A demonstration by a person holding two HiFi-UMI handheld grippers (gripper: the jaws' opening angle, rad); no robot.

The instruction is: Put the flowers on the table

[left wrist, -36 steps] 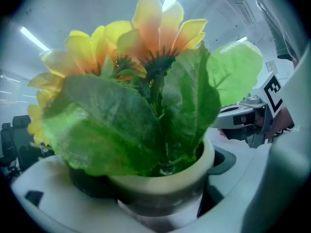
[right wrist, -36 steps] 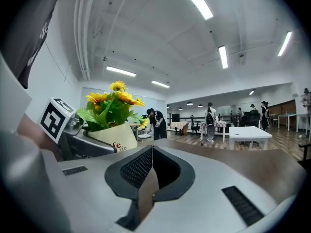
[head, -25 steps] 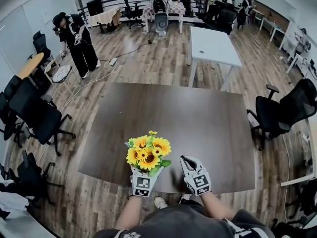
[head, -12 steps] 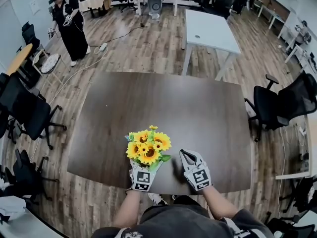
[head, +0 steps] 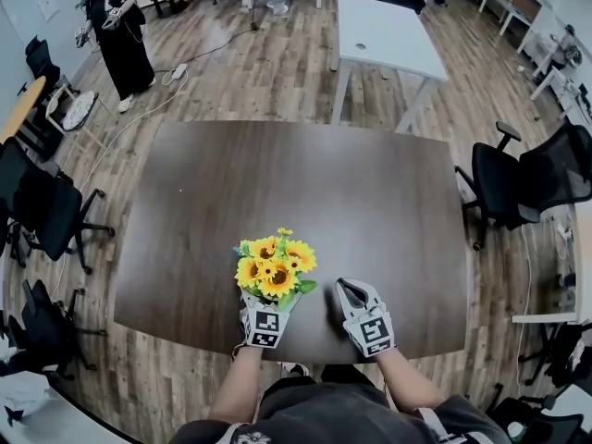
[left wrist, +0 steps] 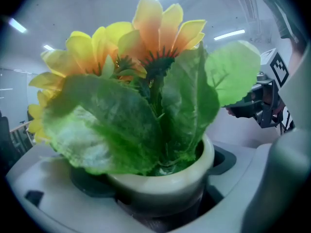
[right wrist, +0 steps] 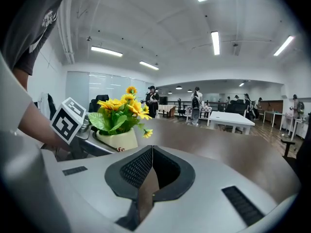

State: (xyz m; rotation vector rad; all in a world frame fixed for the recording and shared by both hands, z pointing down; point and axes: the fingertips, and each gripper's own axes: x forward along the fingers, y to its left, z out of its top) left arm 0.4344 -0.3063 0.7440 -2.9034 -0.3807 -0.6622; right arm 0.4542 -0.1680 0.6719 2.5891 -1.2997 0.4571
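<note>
Head view: left gripper (head: 265,309) holds a bunch of yellow sunflowers (head: 275,266) with green leaves upright over the near edge of the dark brown table (head: 305,174); cannot tell if the bottom touches the tabletop. Right gripper (head: 353,291) sits just beside it to the right, also over the near edge, tips pointing away from the person, nothing in it. Both forearms come in from the bottom of the frame. Around the table: black office chairs (head: 513,178) at right and left, a white table (head: 384,30) further back, a person in black (head: 116,30) standing on the wood floor at top left. Left gripper view: the jaws are clamped on a small cream pot (left wrist: 165,181) that the flowers stand in, one jaw on each side of it, leaves and petals fill most of the frame; the right gripper shows at the right edge, apart from the flowers. Right gripper view: the jaws are pressed together with nothing between them; the potted flowers are at left, near but not touching, with the left gripper's marker cube (right wrist: 68,119) beside the pot; the brown tabletop stretches ahead.
</note>
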